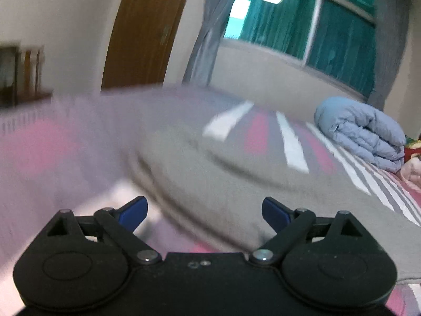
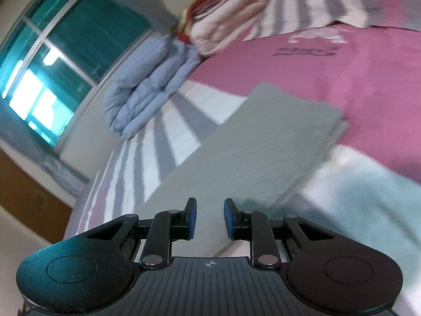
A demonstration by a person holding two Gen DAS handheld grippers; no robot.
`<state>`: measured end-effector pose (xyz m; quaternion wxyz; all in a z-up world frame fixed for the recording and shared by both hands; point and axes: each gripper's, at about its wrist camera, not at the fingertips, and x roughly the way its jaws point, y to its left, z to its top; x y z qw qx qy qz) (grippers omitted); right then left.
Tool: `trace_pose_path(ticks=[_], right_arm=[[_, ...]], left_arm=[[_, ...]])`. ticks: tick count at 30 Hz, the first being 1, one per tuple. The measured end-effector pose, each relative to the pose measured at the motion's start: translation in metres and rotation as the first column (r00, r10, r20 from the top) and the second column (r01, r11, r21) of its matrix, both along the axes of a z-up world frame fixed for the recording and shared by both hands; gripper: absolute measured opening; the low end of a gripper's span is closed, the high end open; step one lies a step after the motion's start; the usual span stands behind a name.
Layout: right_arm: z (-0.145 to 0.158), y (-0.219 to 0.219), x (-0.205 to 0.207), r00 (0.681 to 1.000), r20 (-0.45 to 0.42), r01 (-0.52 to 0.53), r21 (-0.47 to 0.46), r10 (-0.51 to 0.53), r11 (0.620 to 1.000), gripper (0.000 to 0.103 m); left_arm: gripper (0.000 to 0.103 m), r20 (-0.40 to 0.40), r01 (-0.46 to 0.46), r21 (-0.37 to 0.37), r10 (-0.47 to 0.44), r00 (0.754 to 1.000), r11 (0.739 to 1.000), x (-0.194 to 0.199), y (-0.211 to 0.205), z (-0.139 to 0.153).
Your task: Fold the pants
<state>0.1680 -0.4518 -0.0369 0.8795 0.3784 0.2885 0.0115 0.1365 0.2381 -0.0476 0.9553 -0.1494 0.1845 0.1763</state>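
Observation:
Grey pants (image 1: 210,179) lie on the striped bed, blurred by motion in the left wrist view. My left gripper (image 1: 204,212) is wide open and empty, just above the near edge of the pants. In the right wrist view the pants (image 2: 250,142) show as a flat grey strip running away from the fingers. My right gripper (image 2: 210,218) is open with a narrow gap, empty, over the near end of the pants.
The bed has a pink, white and grey striped sheet (image 1: 292,144). A folded blue quilt (image 1: 368,134) lies at the back, also in the right wrist view (image 2: 147,89). A pink cover (image 2: 368,79) and pillows (image 2: 236,8) lie beyond. A window (image 1: 302,21) and a wooden door (image 1: 142,31) stand behind.

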Motion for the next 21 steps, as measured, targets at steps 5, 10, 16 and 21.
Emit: trace_pose_path(ticks=[5,10,16,21], right_arm=[[0.011,0.066,0.038,0.986,0.024,-0.165,-0.017,0.166,0.986,0.023],[0.017,0.159,0.09,0.927,0.055,-0.37,-0.025,0.37,0.929,0.048],[0.016,0.289,0.164,0.78,0.047,-0.613,-0.144,0.624,0.777,0.048],[0.001,0.364,0.204,0.707,0.025,-0.688,-0.206,0.707,0.696,0.048]], left_arm=[[0.088,-0.093,0.02,0.05,-0.015,0.996,0.999,0.033,0.023,0.026],[0.068,-0.125,-0.018,-0.095,0.006,0.992,0.995,0.043,0.062,0.021],[0.051,-0.148,-0.08,-0.185,0.052,0.988,0.979,0.045,0.093,0.008],[0.051,-0.171,-0.155,-0.255,0.113,0.979,0.954,0.052,0.103,0.0]])
